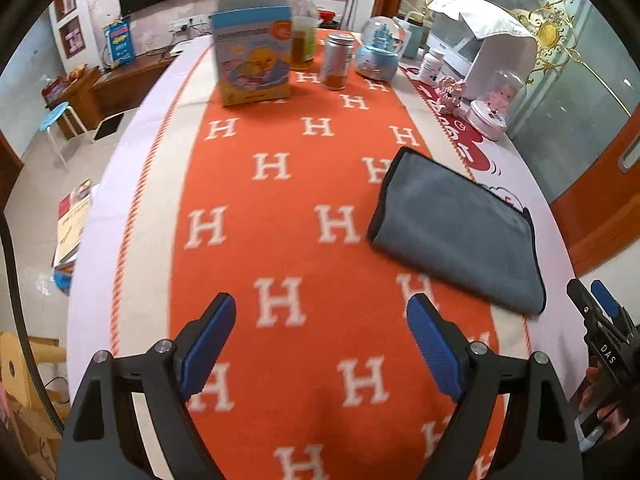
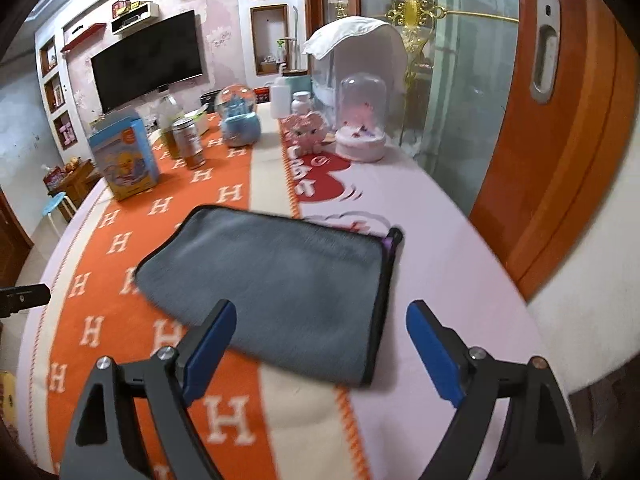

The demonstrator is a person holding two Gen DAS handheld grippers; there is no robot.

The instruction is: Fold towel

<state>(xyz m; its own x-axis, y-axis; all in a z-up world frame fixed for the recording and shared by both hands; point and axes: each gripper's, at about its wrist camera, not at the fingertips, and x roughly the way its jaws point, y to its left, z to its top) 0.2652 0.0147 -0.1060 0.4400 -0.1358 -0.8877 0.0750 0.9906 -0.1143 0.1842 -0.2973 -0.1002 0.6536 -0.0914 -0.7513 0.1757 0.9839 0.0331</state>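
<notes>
Now the grey towel (image 2: 276, 288) lies folded flat on the desk (image 2: 460, 280), a dark-edged rectangle with its left part on the orange H-patterned runner (image 1: 280, 208) and its right part on the pale cloth beside it. Both tools are free of it. The right tool (image 2: 320, 344) hangs just above the towel's near edge with its blue-padded fingers (image 2: 212, 340) spread wide, nothing between them. The left tool (image 1: 320, 340) is equally wide open over the bare runner, to the left of the towel and apart from it; the right tool's tip shows at the edge of the left wrist view, close to the towel's near right corner. Further back on the desk stand a blue carton with a yellow duck (image 1: 254, 56), a jar of orange powder (image 1: 338, 62), a blue snow globe (image 1: 378, 50), a pink toy (image 2: 306, 128), a glass dome on a white base (image 2: 362, 120) and a white appliance (image 1: 488, 48), all well apart from the towel.
</notes>
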